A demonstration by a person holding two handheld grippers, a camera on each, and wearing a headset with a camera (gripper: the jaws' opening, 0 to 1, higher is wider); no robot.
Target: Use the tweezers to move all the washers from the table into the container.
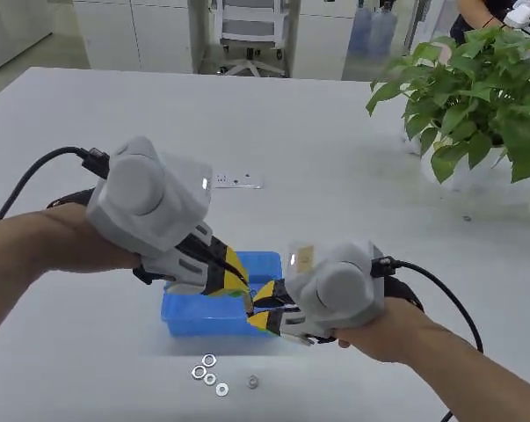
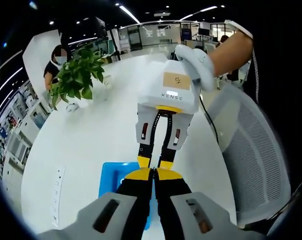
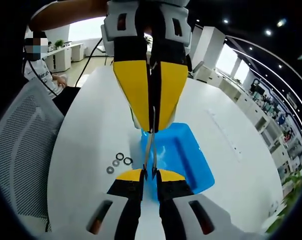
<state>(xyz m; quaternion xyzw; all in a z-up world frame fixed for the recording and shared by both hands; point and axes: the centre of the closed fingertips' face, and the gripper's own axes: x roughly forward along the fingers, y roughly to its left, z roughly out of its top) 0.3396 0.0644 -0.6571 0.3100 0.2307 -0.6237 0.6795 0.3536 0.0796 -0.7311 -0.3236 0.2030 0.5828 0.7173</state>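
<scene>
The right gripper [image 1: 263,318] and left gripper [image 1: 238,280] meet tip to tip above the blue container [image 1: 184,316], both clamped on thin steel tweezers [image 3: 147,147]. 5 small silver ring washers [image 1: 210,379] lie just beside the container's near side.

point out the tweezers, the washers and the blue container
tweezers [image 3: 148,147]: right gripper view, on one thin metal prong
washers [image 1: 199,373]: head view, rim of the leftmost washer
blue container [image 1: 194,318]: head view, front wall
</scene>
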